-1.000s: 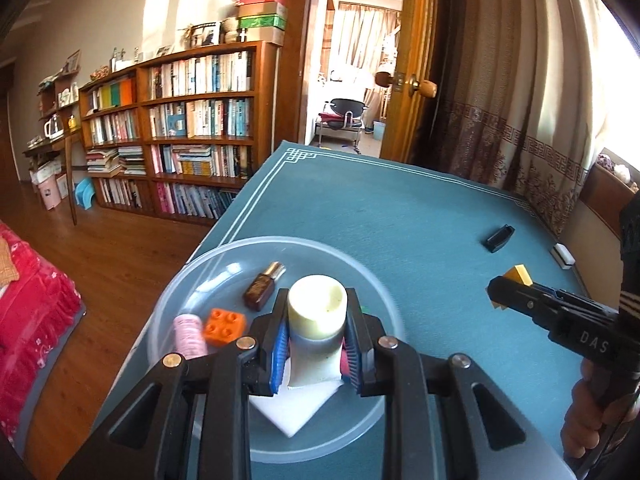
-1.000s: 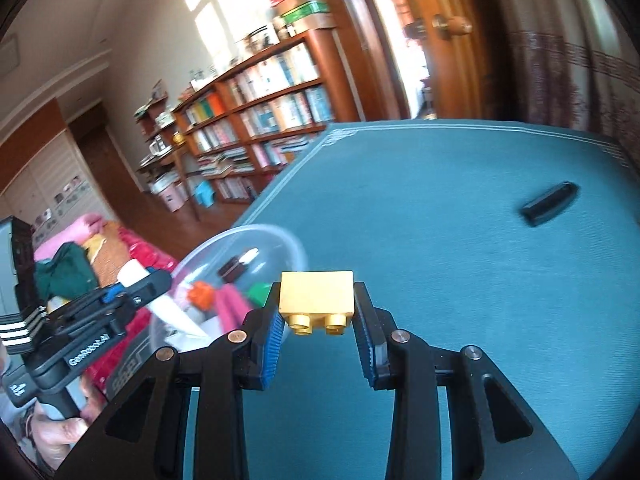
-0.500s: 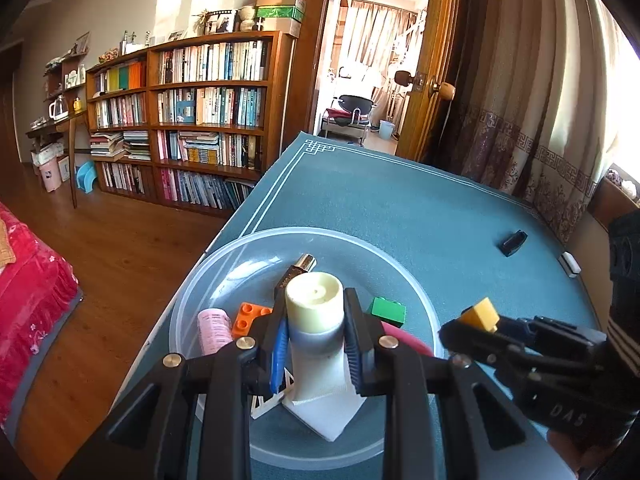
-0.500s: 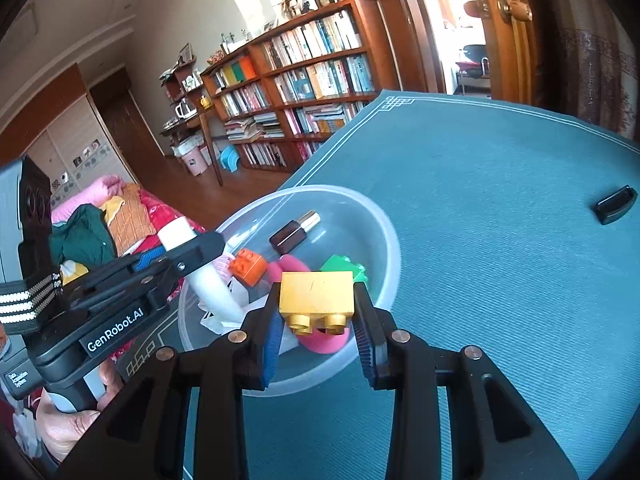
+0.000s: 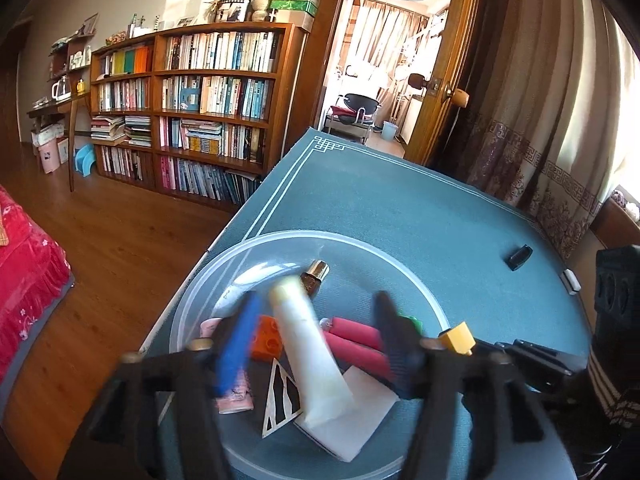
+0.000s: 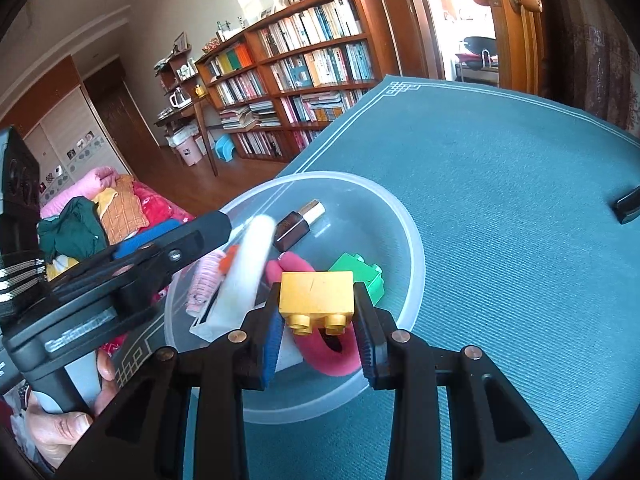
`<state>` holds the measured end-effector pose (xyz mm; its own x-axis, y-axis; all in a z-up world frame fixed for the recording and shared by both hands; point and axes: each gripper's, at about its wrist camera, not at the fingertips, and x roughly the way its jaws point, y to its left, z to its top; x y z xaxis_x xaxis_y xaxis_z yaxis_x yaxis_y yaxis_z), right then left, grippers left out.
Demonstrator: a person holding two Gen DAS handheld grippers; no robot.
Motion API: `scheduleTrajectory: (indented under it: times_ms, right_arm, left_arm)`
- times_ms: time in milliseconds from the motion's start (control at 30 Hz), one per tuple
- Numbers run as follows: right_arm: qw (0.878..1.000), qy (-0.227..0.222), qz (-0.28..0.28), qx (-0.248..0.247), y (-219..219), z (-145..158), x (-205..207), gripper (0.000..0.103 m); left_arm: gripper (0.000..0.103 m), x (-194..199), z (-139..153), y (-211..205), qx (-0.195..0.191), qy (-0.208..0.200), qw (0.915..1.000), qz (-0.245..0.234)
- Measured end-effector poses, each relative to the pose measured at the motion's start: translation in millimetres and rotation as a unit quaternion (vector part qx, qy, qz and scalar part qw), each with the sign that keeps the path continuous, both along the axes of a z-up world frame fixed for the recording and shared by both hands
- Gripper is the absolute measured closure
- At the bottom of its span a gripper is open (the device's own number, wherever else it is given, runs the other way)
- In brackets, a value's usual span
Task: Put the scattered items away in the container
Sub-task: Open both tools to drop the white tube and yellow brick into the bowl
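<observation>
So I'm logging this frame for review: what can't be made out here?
- Left wrist view: the left gripper and white tube are motion-blurred, so contact is unclear.
- Green brick: mostly behind the yellow brick in the right view.
- Black object: cut off by the right view's edge.
- Small white item: too small to identify.

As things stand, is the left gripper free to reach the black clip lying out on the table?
Probably not: the left gripper is open, but the right gripper, shut on the yellow brick, lies between it and the black clip.
</observation>
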<state>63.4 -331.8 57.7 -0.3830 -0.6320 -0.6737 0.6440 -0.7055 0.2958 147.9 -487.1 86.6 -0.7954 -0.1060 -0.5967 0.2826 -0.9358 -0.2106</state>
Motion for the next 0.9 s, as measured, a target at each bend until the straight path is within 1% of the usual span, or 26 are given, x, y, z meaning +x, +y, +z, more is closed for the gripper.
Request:
scheduleTrajectory:
  times_ms: [267,400,567,633,667,800,867,900]
  right_arm:
    - [1.0,-0.002,-0.004,-0.001,-4,-2,-4,0.067]
    - [1.0,0.004,-0.004,-0.002,-9,3,-9,0.067]
    - [1.0,0.011,0.0,0.001,-23,6,-20,0.067]
    - [1.0,0.009,0.003,0.001,-26,5,-24,0.067]
    - [1.0,0.008,0.001,-0.001,-27,5,-25,0.067]
    - [1.0,0.002,-0.004,-0.011,-24,7,-30,0.067]
    - [1.0,0.005,-0.008,-0.013,-21,8,-31,0.06]
    - [1.0,0.007,-0.01,-0.014,-21,9,-30,0.06]
  left_arm:
    - [0.022,-2,-1,-1,-0.009,-0.009,0.9999,0.007]
    - [0.016,1,1,-3,-0.016,-0.009,0.9996,0.022]
    - [0.01,8,7,-11,-0.018,0.003,0.9989,0.044]
    - [0.003,11,8,-12,-0.025,0.005,0.9983,0.053]
    - [0.001,12,8,-13,-0.029,0.006,0.998,0.056]
    - [0.0,10,7,-14,-0.035,-0.001,0.9974,0.064]
    - [0.0,8,5,-15,-0.031,-0.006,0.9974,0.064]
    - [0.0,8,4,-15,-0.03,-0.008,0.9974,0.065]
